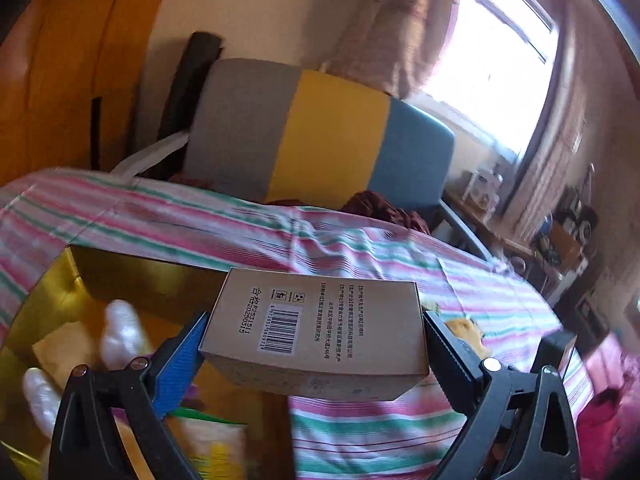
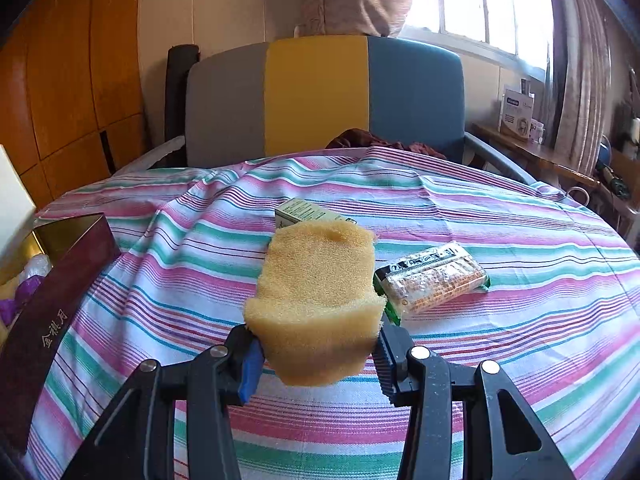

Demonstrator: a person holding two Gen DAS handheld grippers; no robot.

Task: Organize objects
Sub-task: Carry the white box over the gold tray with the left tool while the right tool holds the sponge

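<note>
1. Left gripper clamps the cardboard box above the gold-lined storage box, near left; several items already lie inside.
2. Right gripper clamps the yellow sponge above the tabletop.
3. Snack packet and small green carton remain unsorted, judging by position.

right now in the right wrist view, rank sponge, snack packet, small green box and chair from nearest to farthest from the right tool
1. sponge, gripped in the right tool
2. snack packet, just right on the cloth
3. small green box, behind the sponge
4. chair, beyond the table
</note>
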